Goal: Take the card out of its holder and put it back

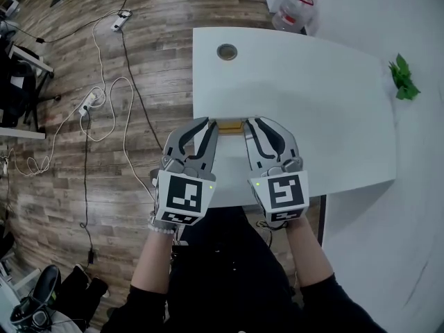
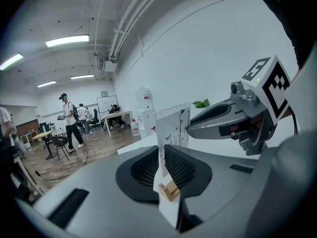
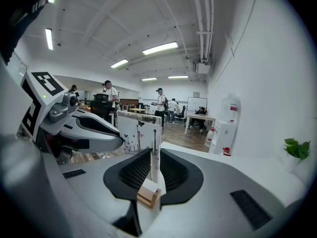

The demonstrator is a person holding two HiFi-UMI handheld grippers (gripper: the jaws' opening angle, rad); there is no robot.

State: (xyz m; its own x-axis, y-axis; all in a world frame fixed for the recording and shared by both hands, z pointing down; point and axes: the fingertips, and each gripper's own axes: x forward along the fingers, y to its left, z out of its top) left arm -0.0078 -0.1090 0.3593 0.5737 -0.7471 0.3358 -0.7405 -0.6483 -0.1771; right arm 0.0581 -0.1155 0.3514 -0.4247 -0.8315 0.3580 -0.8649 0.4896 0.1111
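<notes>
The white, butterfly-printed card [image 2: 173, 125] is seated upright in the wooden holder [image 2: 169, 190] at the surface's [image 1: 312, 96] near edge. Its left end is pinched by the left tool [image 1: 211, 123], its right end by the right tool [image 1: 253, 120].

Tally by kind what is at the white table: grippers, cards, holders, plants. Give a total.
Grippers: 2 (left gripper, right gripper), both closed on the card
Card: 1
Wooden holder: 1
Green plant: 1
Total: 5
</notes>
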